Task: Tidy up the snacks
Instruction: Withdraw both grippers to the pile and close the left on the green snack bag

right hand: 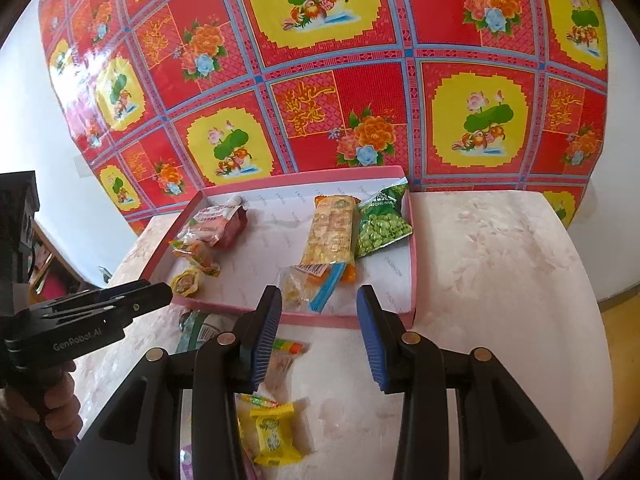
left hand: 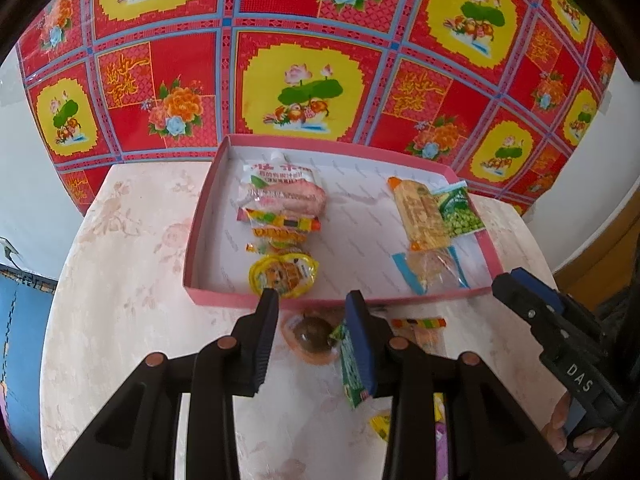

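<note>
A shallow pink box [left hand: 208, 216] [right hand: 412, 276] stands on the pale table and holds several snacks: a spouted pouch [left hand: 280, 192], a yellow jelly cup [left hand: 284, 276], a long yellow bar [left hand: 420, 216] [right hand: 332, 228] and a green pea bag [left hand: 460, 212] [right hand: 380, 220]. My left gripper [left hand: 312, 312] is open just in front of the box, above a round brown snack [left hand: 312, 334] and a green packet [left hand: 352, 364]. My right gripper [right hand: 320, 320] is open and empty in front of the box, above a striped candy pack [right hand: 288, 350]. A yellow packet [right hand: 274, 432] lies below it.
A red floral cloth [left hand: 312, 80] hangs behind the table. The right gripper body [left hand: 560, 340] shows at the right of the left wrist view; the left gripper body [right hand: 92, 312] shows at the left of the right wrist view. Bare tabletop [right hand: 500, 260] lies right of the box.
</note>
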Tool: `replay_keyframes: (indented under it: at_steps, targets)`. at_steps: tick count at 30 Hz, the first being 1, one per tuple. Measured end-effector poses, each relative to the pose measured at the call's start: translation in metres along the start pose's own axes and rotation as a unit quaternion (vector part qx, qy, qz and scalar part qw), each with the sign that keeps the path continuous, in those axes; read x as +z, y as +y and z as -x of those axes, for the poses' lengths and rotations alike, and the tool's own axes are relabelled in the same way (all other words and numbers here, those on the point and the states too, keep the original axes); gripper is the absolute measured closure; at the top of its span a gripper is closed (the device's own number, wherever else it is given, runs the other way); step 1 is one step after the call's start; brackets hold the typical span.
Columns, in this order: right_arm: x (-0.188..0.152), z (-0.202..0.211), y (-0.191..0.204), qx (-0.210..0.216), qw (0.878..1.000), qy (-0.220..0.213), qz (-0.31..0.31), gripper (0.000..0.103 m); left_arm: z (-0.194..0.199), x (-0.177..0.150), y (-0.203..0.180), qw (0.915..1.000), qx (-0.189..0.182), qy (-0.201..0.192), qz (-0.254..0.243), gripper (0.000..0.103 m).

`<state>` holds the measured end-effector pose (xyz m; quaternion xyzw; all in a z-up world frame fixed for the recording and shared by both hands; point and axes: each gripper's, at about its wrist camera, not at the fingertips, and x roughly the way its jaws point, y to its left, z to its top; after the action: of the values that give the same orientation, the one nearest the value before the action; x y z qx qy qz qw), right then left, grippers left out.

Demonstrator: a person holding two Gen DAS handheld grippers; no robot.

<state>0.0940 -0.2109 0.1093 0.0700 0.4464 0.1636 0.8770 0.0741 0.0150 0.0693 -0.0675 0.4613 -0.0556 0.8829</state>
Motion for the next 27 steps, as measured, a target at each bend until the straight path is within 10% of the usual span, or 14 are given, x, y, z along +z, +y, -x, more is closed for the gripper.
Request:
replay_keyframes:
  at_steps: [27]
  targets:
    - [-0.027, 0.015, -0.004, 0.007, 1.0, 0.015, -0.011, 0.063, 0.002, -0.032, -0.038, 0.9985, -0.031, 0.036, -0.027, 0.066]
